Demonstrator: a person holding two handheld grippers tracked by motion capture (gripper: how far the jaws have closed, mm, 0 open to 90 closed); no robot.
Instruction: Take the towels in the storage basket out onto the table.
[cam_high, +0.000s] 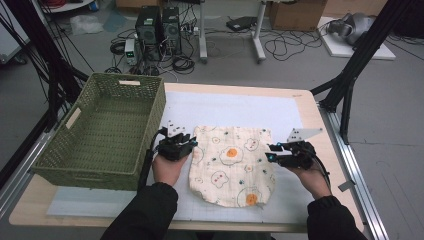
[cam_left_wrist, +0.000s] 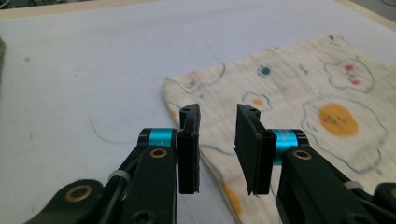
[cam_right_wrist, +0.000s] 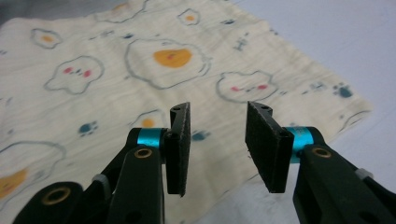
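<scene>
A cream cloth (cam_high: 231, 165) printed with fried eggs and paw marks lies flat on the white mat. My left gripper (cam_high: 192, 143) hovers at the cloth's left edge (cam_left_wrist: 196, 140), jaws apart, nothing between them (cam_left_wrist: 218, 144). At the cloth's right edge my right gripper (cam_high: 270, 152) stands open too, its pads clear of the fabric (cam_right_wrist: 140, 84) below (cam_right_wrist: 217, 144). Both point inward across the cloth from opposite sides.
A green woven basket (cam_high: 75, 160) stands empty at the table's left, close to my left hand. The white mat (cam_high: 240, 107) stretches bare behind the cloth. The table's right edge (cam_high: 330, 150) is near my right hand; cables and computer cases sit on the floor beyond.
</scene>
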